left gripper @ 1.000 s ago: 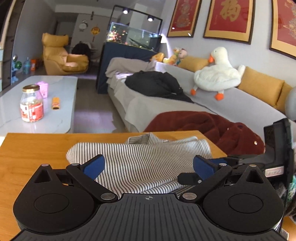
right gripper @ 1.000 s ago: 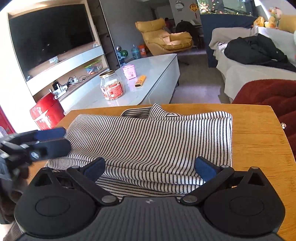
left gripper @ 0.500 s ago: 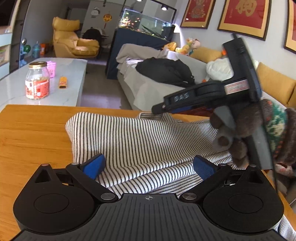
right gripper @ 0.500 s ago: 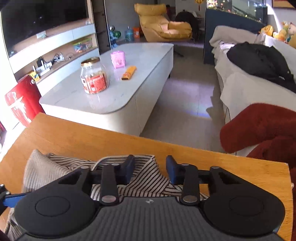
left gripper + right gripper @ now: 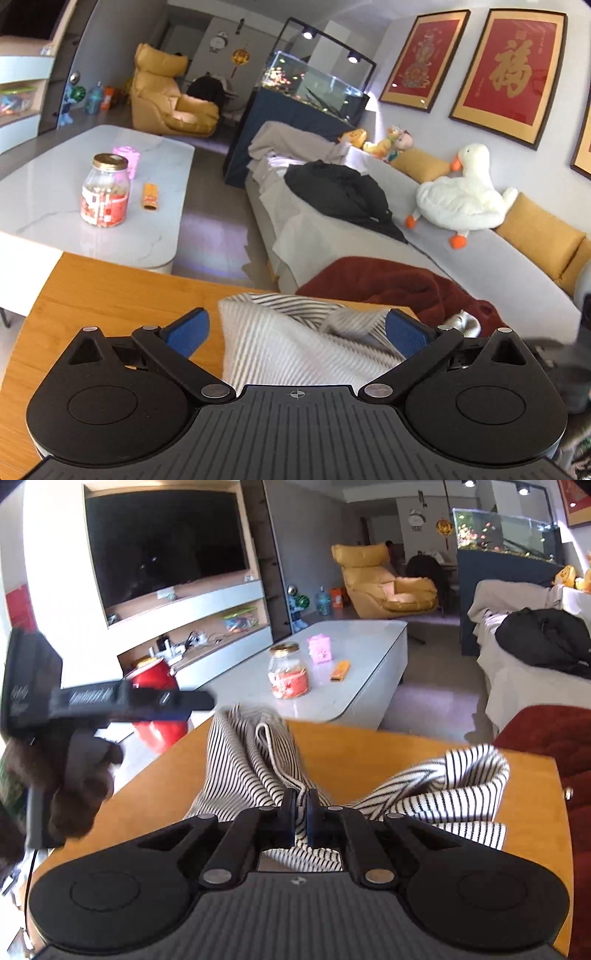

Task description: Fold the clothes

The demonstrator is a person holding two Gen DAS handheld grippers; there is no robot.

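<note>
The right gripper (image 5: 301, 818) pinches a fold of the striped shirt (image 5: 255, 760), lifting it over the wooden table (image 5: 369, 753); the left gripper (image 5: 295, 328) hovers spread above the bunched cloth.

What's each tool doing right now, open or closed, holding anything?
Left tool: open, holding nothing; the striped shirt sits between its fingers.
Right tool: closed on the striped shirt.
</note>
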